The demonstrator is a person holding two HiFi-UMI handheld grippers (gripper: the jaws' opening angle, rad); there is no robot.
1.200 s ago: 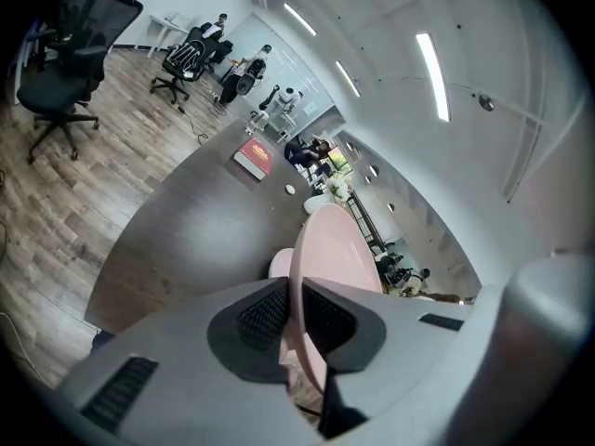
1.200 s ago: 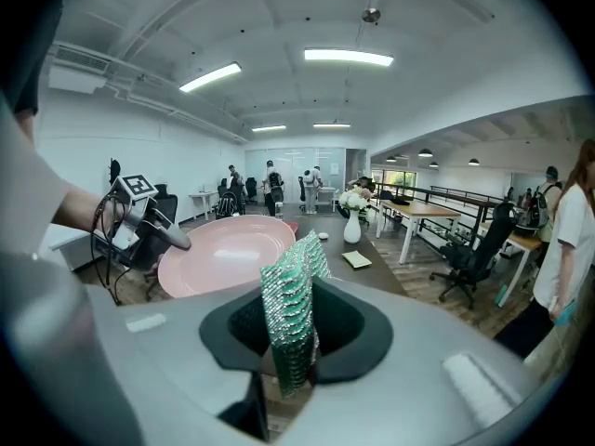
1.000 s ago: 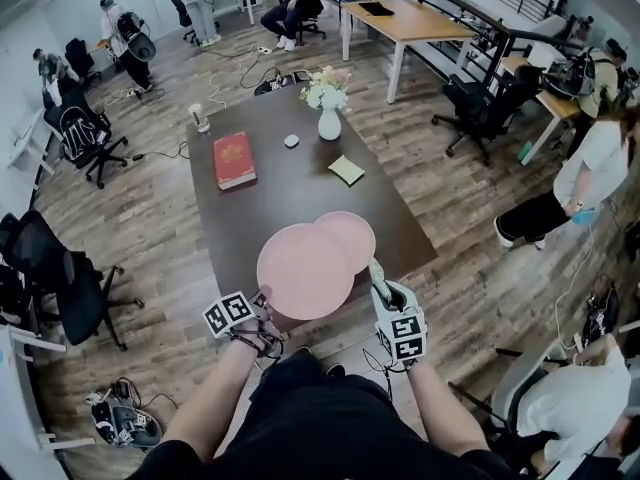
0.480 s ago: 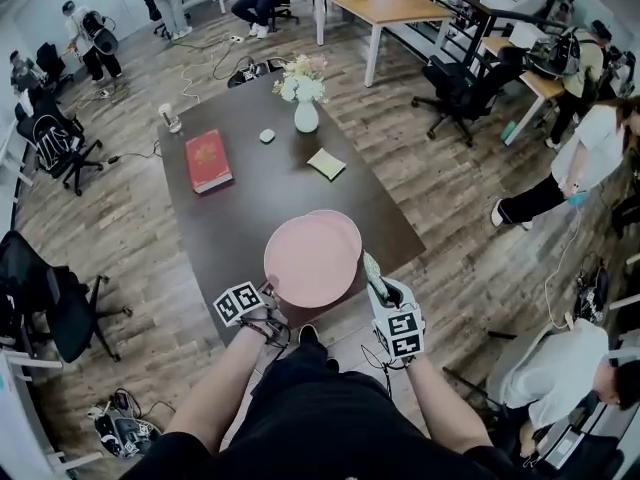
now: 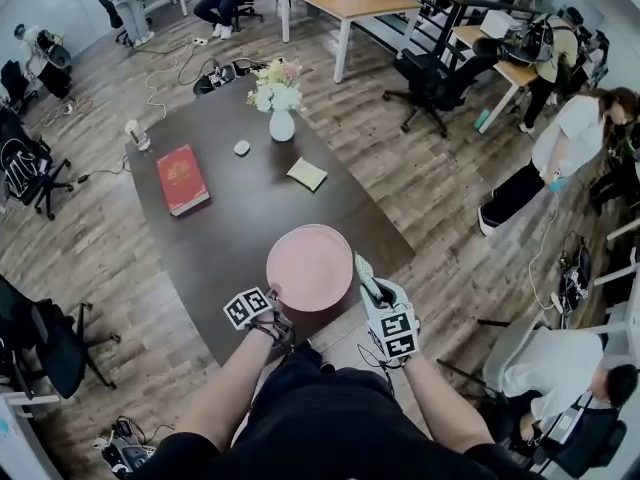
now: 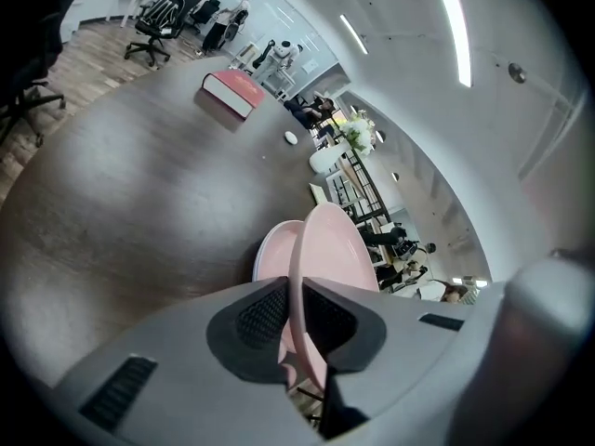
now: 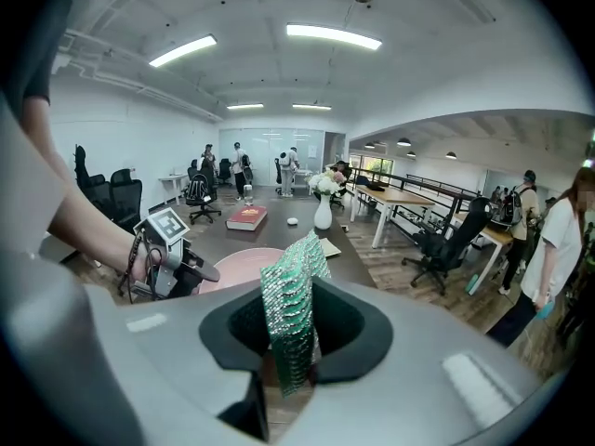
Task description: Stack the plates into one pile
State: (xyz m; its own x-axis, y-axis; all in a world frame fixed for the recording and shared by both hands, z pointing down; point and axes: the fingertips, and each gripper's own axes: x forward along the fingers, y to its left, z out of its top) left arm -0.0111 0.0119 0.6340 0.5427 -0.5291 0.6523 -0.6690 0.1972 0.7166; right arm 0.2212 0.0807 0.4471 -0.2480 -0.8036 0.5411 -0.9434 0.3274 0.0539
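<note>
Swung the upper plate [image 5: 310, 268] in and down since a second ago; lies now almost squarely over the lower plate [image 6: 268, 255], no longer offset to its near-left. Looks not yet seated, one side seemingly lifted. Could clatter, or shove the lower plate toward the table [image 5: 225, 208] edge just on its near side, if let go while tilted or off-centre; could also slip, being pinched only by a thin rim. Reaches forward and slopes down with the left gripper [image 6: 296, 316], nearly closed on the upper plate's near rim. Keeps the right gripper [image 7: 290, 337] just right of the lower plate, likewise sloping down, clamped wide on a green glittery pad [image 7: 290, 277].
</note>
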